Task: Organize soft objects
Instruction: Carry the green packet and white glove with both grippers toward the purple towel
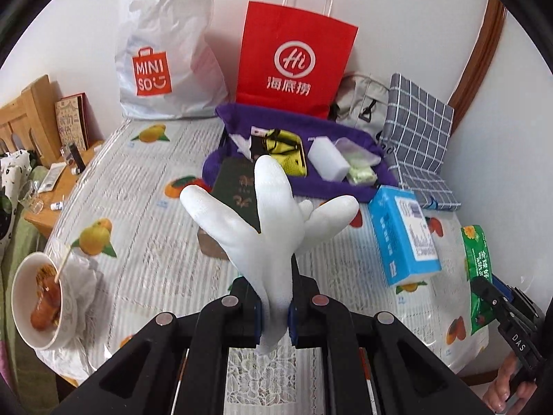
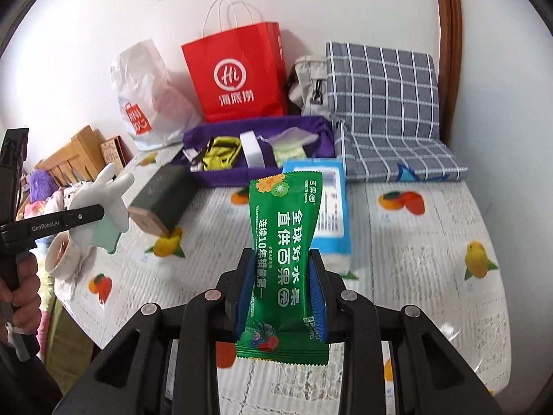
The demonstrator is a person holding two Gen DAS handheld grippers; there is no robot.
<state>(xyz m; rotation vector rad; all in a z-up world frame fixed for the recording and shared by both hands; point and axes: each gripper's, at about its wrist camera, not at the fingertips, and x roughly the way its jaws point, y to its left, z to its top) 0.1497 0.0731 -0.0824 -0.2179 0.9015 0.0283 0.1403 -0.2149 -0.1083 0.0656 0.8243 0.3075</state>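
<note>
My left gripper is shut on the cuff of a white glove, whose fingers fan upward above the table. From the right wrist view the same glove sticks out of the left gripper at the far left. My right gripper is shut on a green snack packet, held upright over the table. That packet also shows at the right edge of the left wrist view. A purple cloth organiser lies open at the back, holding a yellow pouch, a white block and pale green packets.
A blue tissue pack, a dark green box, a red paper bag, a white plastic bag and a checked cushion crowd the back. A bowl of food sits at the table's left edge.
</note>
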